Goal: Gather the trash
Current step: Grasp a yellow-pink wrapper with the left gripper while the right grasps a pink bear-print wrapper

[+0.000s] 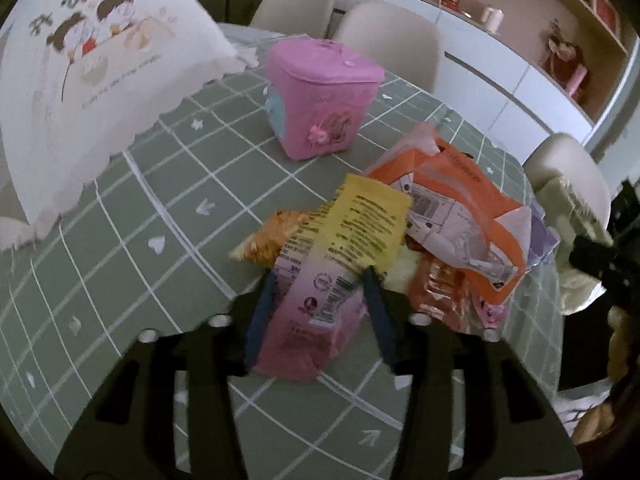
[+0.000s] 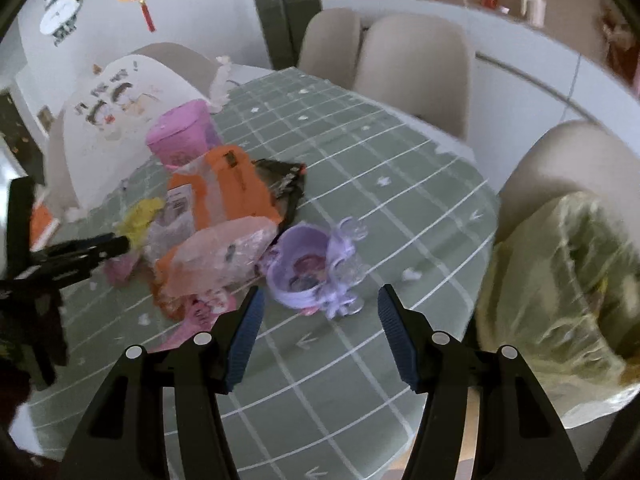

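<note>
A pile of snack wrappers lies on the green checked tablecloth [image 1: 120, 248]. My left gripper [image 1: 320, 274] is shut on a pink and yellow wrapper [image 1: 344, 240], with both blue pads against its sides. Beside it lie an orange wrapper [image 1: 460, 200] and a golden one [image 1: 272, 236]. In the right wrist view my right gripper [image 2: 320, 291] stands open above the cloth with nothing between its fingers. Just beyond its tips sits a purple plastic cup [image 2: 300, 264]. The orange wrapper [image 2: 232, 188] and a black wrapper [image 2: 284, 180] lie behind that cup. The left gripper [image 2: 80, 252] shows at the left edge.
A pink lidded bin [image 1: 320, 92] stands behind the pile. A white cartoon-printed cushion [image 1: 80, 80] leans at the left. A yellowish plastic bag [image 2: 560, 280] hangs on the chair at the right. Beige chairs [image 2: 416, 72] ring the far table edge.
</note>
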`<control>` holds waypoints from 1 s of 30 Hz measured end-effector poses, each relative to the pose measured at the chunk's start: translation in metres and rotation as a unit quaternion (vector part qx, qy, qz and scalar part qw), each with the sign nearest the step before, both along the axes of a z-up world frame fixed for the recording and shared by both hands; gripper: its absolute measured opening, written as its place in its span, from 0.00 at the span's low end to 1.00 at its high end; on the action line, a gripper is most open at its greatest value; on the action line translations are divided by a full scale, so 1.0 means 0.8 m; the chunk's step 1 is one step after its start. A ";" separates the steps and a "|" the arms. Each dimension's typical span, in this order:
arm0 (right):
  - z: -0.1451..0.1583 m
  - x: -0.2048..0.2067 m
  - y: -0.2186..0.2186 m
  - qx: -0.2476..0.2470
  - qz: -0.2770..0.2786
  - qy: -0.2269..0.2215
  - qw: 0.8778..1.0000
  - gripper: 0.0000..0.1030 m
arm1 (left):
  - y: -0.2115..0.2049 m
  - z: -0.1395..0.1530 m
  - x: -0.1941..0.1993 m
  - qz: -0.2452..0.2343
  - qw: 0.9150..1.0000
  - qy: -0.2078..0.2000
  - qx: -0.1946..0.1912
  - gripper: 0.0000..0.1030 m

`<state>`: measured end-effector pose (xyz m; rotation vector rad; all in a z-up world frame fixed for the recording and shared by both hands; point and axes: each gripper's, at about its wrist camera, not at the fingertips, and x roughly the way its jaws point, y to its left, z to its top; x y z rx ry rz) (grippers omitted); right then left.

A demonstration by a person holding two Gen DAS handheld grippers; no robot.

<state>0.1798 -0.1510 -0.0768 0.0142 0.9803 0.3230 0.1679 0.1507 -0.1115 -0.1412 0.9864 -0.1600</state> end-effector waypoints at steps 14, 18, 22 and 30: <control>-0.016 -0.027 0.061 0.026 0.088 0.028 0.995 0.54 | 0.043 0.076 -0.078 0.076 0.993 -0.057 -0.075 0.14; -0.036 -0.026 0.092 0.023 0.080 0.034 0.996 0.54 | 0.056 0.059 -0.090 0.096 0.991 -0.035 -0.081 0.14; -0.056 -0.014 0.113 0.011 0.046 0.038 0.998 0.54 | 0.057 0.039 -0.107 0.107 0.990 -0.017 -0.089 0.14; -0.070 0.005 0.133 -0.024 0.080 0.048 0.995 0.43 | 0.056 0.019 -0.123 0.110 0.988 0.007 -0.111 0.14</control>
